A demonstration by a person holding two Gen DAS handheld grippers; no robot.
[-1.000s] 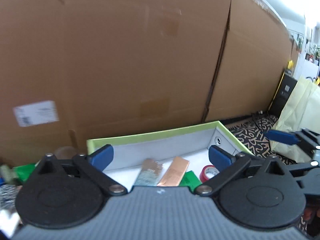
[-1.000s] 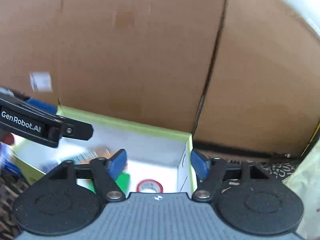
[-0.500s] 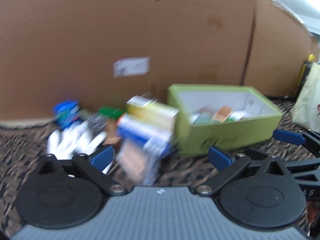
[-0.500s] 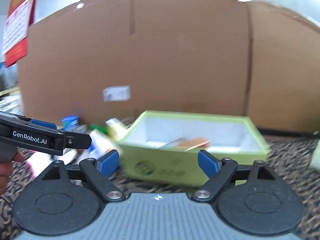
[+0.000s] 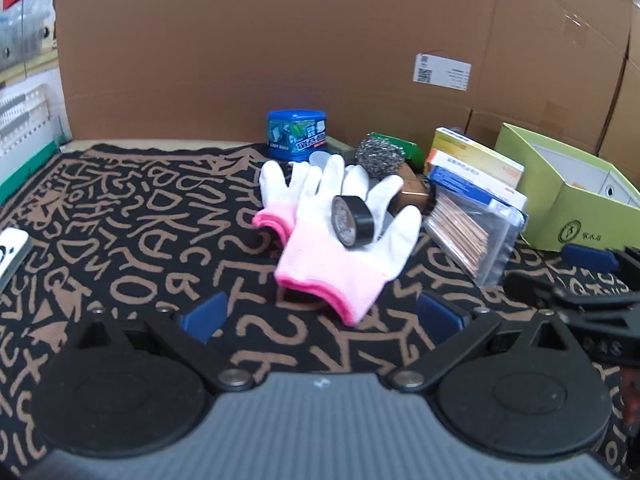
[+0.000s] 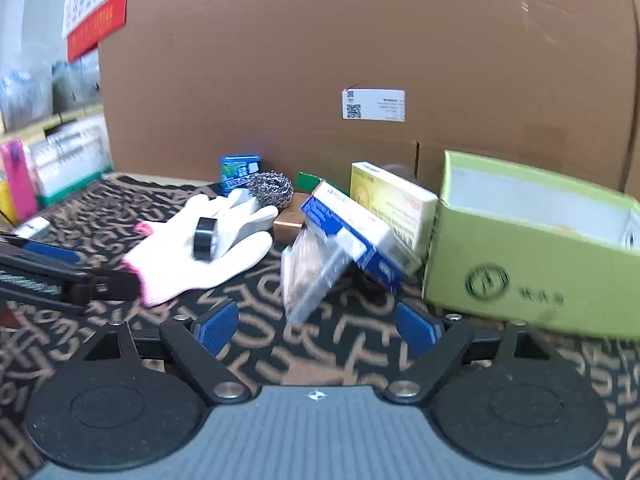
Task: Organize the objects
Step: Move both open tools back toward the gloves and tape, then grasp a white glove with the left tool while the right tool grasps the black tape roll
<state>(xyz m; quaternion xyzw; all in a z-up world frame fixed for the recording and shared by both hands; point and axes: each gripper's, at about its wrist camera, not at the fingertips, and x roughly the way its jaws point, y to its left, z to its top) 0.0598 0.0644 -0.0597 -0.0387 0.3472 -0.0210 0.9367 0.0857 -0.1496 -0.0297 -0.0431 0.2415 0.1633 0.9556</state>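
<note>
Both tongs have pulled back from over the green box [image 6: 532, 256]; the loose pile is now in view.
Left tongs [image 5: 322, 314] and right tongs [image 6: 318, 326] spread, empty; right jaws have just been opening. Box sits at right on the patterned tabletop [image 5: 120, 240]; contents hidden now. Black tape roll [image 5: 352, 221] lies on a white glove [image 5: 340, 256], beside stacked cartons [image 6: 360, 228].

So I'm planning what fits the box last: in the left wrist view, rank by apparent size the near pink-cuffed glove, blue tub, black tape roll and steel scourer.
1. Near pink-cuffed glove
2. Blue tub
3. Steel scourer, close to the tub; both sit farther back, so unsure
4. Black tape roll
</note>
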